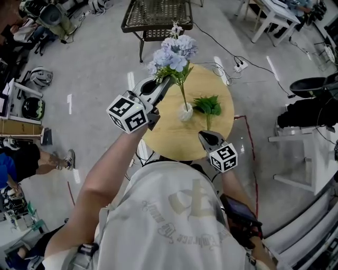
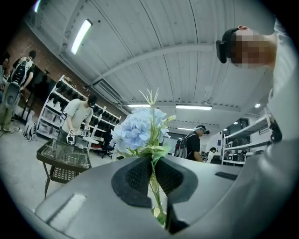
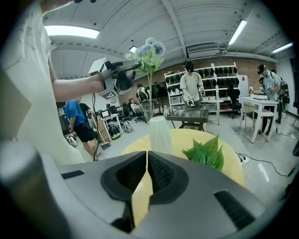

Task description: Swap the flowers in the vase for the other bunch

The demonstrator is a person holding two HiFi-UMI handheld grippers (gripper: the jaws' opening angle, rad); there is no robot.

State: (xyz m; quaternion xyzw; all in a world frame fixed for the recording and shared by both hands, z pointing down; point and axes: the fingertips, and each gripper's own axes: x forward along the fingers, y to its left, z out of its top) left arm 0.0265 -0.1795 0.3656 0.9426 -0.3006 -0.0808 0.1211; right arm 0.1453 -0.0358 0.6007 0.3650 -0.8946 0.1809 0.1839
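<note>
Round wooden table [image 1: 174,141] on grey floor [image 1: 95,63]; dark mesh table [image 1: 157,16] beyond; power strip [image 1: 240,66] near the round table's far edge

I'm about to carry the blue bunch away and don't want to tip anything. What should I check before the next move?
1. left gripper clamped on the stem of the blue flowers: ok.
2. Stem end clear of the white vase: cannot tell.
3. Vase upright on the round table: ok.
4. green bunch lying on the table beside the vase: ok.
5. right gripper open for the green bunch: not ok; it is shut with nothing in it.
</note>
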